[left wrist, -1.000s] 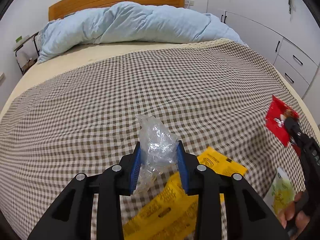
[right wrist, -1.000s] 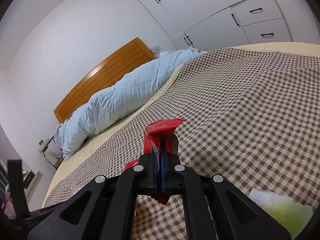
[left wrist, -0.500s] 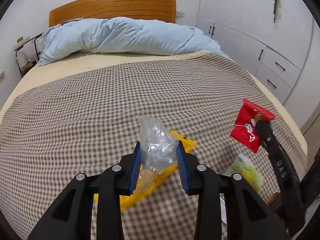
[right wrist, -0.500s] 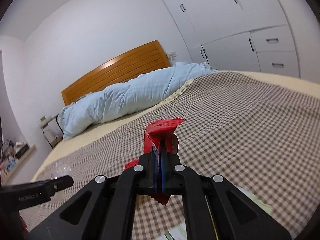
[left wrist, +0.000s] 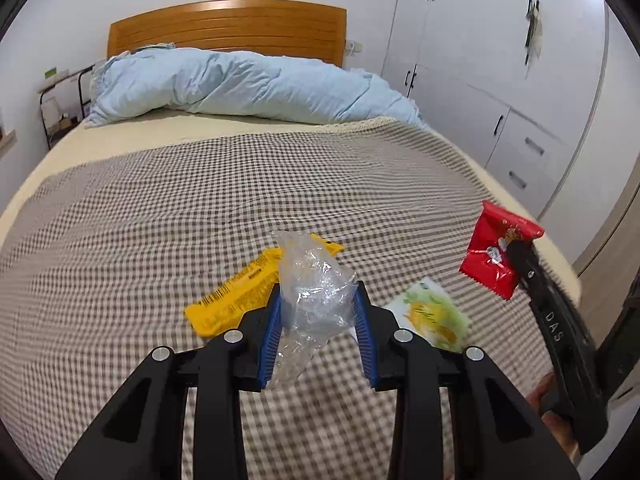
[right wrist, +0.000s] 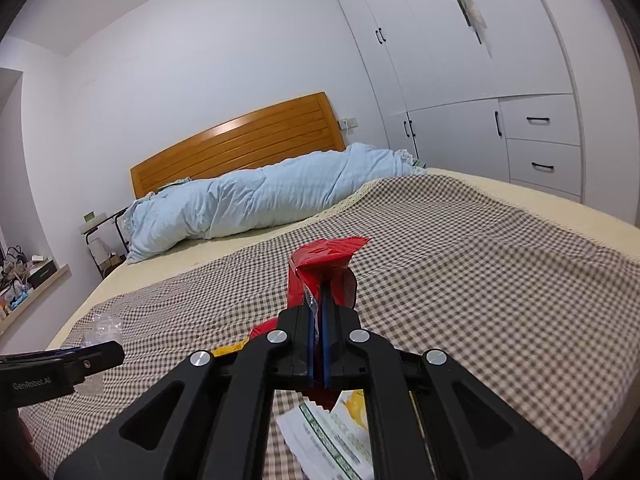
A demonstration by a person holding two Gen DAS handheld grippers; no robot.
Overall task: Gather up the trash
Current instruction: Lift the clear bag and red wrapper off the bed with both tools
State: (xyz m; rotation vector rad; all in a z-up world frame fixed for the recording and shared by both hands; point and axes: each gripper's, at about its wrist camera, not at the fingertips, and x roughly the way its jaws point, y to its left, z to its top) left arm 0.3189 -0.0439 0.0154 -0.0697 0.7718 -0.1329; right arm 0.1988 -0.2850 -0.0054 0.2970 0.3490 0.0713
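My left gripper [left wrist: 317, 312] is shut on a crumpled clear plastic wrapper [left wrist: 312, 284], held above the checked bedspread [left wrist: 200, 200]. At the right edge of the left wrist view my right gripper [left wrist: 516, 250] is shut on a red snack packet [left wrist: 494, 252]; its own view shows the red snack packet [right wrist: 324, 268] pinched between the blue pads [right wrist: 310, 344]. A yellow wrapper [left wrist: 236, 296] and a white-green packet [left wrist: 434, 314] lie on the bedspread below. The left gripper [right wrist: 96, 354] and the clear wrapper [right wrist: 102, 328] show at the left of the right wrist view.
A rolled light-blue duvet [left wrist: 248, 84] lies before the wooden headboard [left wrist: 228, 28]. White wardrobes with drawers [left wrist: 500, 92] stand along the right of the bed. A small bedside stand [left wrist: 60, 100] is at the far left. A hand [left wrist: 554, 420] holds the right gripper.
Both grippers have risen and drawn back from the bed with their wrappers still held. The yellow wrapper and white-green packet now lie in fuller view below. The right gripper has rolled more level.
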